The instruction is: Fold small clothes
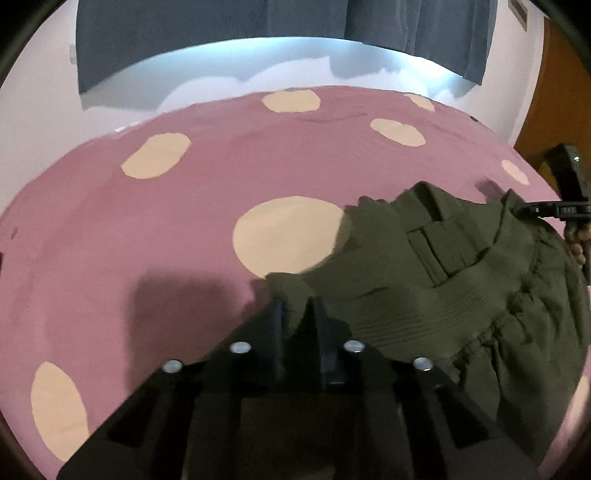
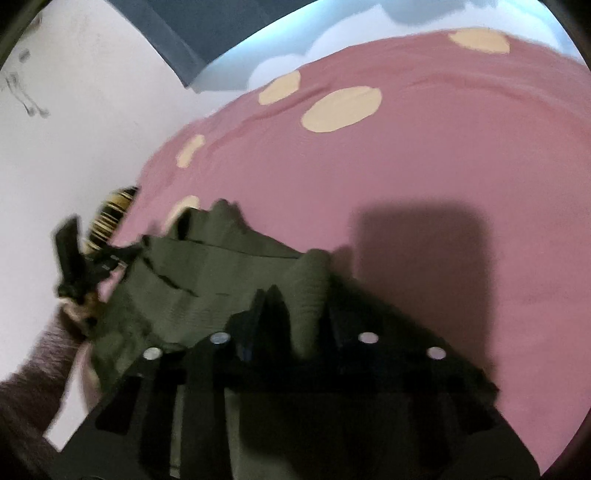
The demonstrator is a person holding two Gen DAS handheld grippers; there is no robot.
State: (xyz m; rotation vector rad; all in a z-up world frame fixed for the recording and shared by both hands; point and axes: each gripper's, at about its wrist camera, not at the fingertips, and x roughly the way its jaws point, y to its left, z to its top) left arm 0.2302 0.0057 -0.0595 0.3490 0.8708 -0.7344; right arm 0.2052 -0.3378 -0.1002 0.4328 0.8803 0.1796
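Observation:
An olive-green garment [image 1: 436,280], small shorts with a pocket flap and a gathered waistband, is held above a pink bedspread [image 1: 184,221] with cream dots. My left gripper [image 1: 297,314] is shut on one edge of the garment. My right gripper [image 2: 295,314] is shut on another edge of the same garment [image 2: 192,288], with cloth bunched between its fingers. The right gripper shows at the far right of the left wrist view [image 1: 569,206]. The left gripper shows at the left of the right wrist view [image 2: 77,258].
The pink bedspread [image 2: 443,166] covers a bed against a white wall [image 2: 74,129]. Blue-grey curtains [image 1: 258,33] hang behind the bed. A wooden door [image 1: 554,110] stands at the right. A striped object [image 2: 110,214] lies at the bed's left edge.

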